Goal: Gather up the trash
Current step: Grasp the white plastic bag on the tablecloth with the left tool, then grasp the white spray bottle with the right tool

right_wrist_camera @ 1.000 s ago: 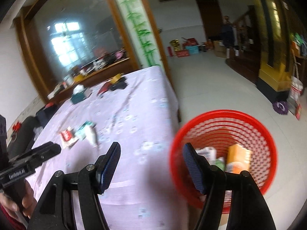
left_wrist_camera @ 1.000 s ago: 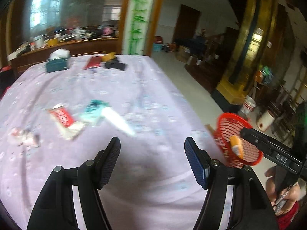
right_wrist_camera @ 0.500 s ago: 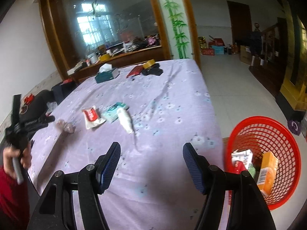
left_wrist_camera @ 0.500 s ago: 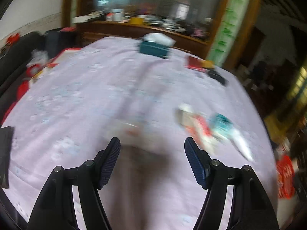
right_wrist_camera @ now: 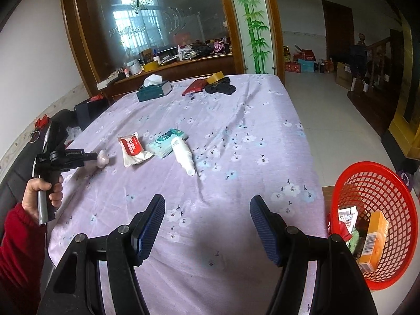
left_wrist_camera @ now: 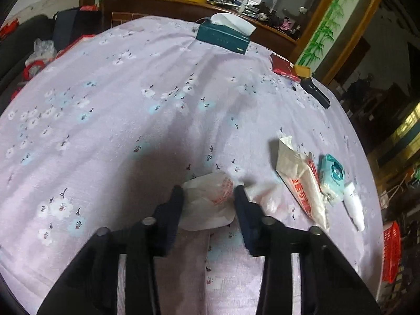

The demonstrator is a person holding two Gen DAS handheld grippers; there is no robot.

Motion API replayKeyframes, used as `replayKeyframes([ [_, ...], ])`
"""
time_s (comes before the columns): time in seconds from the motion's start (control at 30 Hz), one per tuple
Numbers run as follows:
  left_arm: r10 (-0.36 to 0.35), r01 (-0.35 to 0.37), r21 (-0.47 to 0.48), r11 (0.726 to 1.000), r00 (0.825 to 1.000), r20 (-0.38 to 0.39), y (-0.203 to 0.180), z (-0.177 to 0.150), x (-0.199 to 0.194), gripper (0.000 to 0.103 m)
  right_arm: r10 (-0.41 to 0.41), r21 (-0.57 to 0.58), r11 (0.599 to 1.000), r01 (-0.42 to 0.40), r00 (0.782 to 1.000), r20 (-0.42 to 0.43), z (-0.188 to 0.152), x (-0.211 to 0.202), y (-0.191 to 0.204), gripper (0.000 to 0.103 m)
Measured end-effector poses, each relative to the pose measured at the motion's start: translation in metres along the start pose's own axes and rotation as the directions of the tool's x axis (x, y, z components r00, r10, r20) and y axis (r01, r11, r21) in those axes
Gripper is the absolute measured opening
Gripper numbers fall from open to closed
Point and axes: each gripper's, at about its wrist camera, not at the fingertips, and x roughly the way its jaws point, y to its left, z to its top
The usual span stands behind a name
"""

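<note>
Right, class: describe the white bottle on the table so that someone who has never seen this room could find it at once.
Start at the table with the lilac flowered cloth. Near its middle lies a short row of litter: a red-and-white wrapper, a teal tissue pack, then the white bottle. It is the only smooth, plain white piece, lying on its side nearest the red basket.

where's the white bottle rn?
The white bottle lies on its side mid-table in the right wrist view, touching the teal tissue pack, right of the red-and-white wrapper.

Red printed characters show on the white wrapper (left_wrist_camera: 302,183), too blurred to read
</note>
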Motion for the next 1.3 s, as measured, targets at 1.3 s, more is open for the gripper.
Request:
replayKeyframes([
  [1.3, -0.224, 0.225, 0.272, 0.936, 0.974, -0.036, -0.076, -0.134, -0.071, 0.061, 0.004, -0.204, 0.977, -0.059, 0.966, -0.259, 0.066, 0.195, 0.057, 0.033],
])
